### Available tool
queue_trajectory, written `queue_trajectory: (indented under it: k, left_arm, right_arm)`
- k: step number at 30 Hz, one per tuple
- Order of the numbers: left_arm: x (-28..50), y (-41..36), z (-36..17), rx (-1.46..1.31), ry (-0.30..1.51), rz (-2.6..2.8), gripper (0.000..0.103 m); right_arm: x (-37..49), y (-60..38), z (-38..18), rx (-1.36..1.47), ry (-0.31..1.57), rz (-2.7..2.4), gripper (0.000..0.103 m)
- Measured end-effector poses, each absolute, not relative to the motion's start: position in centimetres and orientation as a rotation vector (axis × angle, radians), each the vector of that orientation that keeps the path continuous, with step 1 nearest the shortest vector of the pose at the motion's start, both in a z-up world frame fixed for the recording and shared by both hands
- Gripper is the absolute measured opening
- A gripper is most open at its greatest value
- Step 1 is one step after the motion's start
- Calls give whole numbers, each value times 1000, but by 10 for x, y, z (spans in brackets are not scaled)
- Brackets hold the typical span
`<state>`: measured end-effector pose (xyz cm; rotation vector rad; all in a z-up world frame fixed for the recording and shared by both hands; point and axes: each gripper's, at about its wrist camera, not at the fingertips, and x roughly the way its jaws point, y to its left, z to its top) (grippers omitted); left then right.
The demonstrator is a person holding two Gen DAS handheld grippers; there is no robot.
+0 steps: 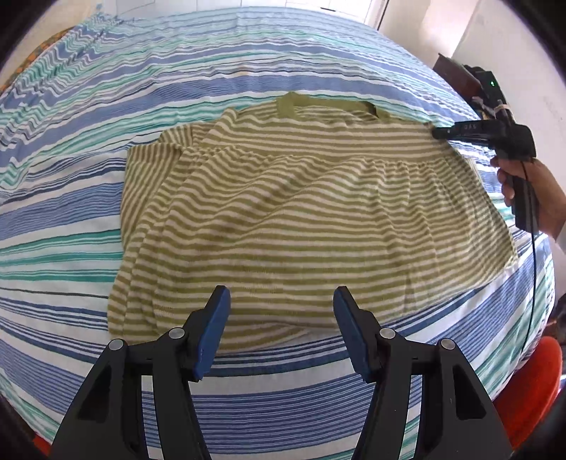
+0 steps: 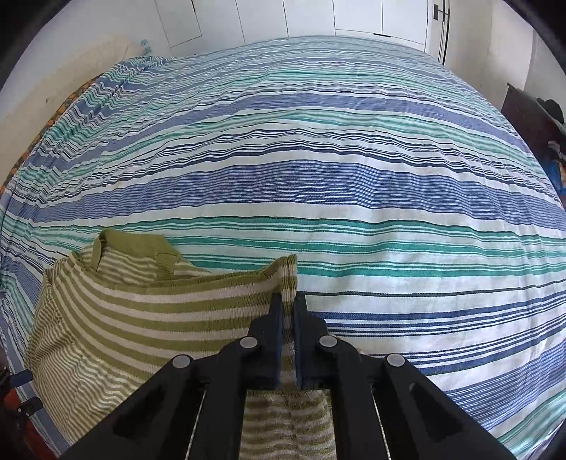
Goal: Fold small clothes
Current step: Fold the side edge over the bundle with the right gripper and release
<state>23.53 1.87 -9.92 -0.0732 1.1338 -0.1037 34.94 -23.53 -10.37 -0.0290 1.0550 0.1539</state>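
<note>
A: Well, the striped top (image 1: 311,212) lies spread on the bed (image 1: 247,78), olive and cream bands running across it, a plain olive neckband (image 1: 318,106) at its far edge. One sleeve is folded in on the side away from the right tool, and a gathered seam crosses the chest.

B: Where does it sit from the left tool (image 1: 281,318)?

A: Just ahead of and below its blue pads, which stand well apart over the near hem with nothing between them. The right tool (image 1: 438,133) reaches in at the far corner of the top, by the shoulder, with a hand (image 1: 530,191) on its grip and a cable hanging down.

B: And the right wrist view?

A: There the right tool (image 2: 288,300) has its jaws pinched nearly together on a fold of the striped top (image 2: 141,311). The cloth rises in a ridge from the fingers toward the neckband (image 2: 138,244), and more of it runs under the tool's body. That pinch can't be made out from the left view, where the tip is small and dark.

B: Anything cut off?

A: The right view loses the lower part of the garment behind the tool and shows mostly bare bedsheet (image 2: 353,177) ahead. White cupboard doors (image 2: 353,16) stand past the bed. Something orange-red (image 1: 530,382) beside the bed in the left view is too cropped to tell.
</note>
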Motion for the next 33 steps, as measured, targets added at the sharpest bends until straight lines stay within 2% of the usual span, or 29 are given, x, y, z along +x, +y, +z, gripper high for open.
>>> queue_trajectory:
  k: [1,3,5,6,12,16,17,20,22,25,26,27,28,33]
  left_arm:
    - [236,6,-97,-44,1125,-118,63]
    - [233,-22,-92,30,1098,-160,64]
    - [227,-50,-90,112,1069,-197,69]
    - [224,-62,-90,142,1057,-211,69]
    - [215,-95,-100,161,1089,-256,70]
    - [205,-86,-102,125,1104,-240,70]
    - [202,-81,-103,114,1110,-231,70]
    - [191,-61,-107,87,1128,-189,69]
    - [183,-43,-109,58,1129,-152,69]
    - [170,-9,-114,-48,1139,-105,70]
    - [166,2,-116,-79,1140,-86,70]
    - [163,12,-119,-100,1141,-61,70]
    - [161,22,-122,-114,1143,-33,70]
    - [136,74,-130,-175,1107,81,70]
  right_arm:
    - [350,-243,-107,10,1086,157,14]
    - [344,-261,-106,96,1100,159,47]
    - [329,-284,-98,198,1065,181,68]
    - [320,-296,-96,244,1069,190,71]
    - [267,-344,-128,448,1194,273,71]
    - [246,-353,-148,586,1143,293,72]
    - [245,-351,-148,605,1128,312,75]
    - [249,-332,-150,528,1181,321,75]
    - [248,-323,-143,453,1191,299,73]
    - [246,-324,-149,527,1204,275,73]
    - [247,-322,-150,511,1217,267,63]
    - [250,-320,-151,492,1238,265,23]
    - [250,-322,-152,512,1245,259,6]
    - [247,-289,-92,558,1107,311,7]
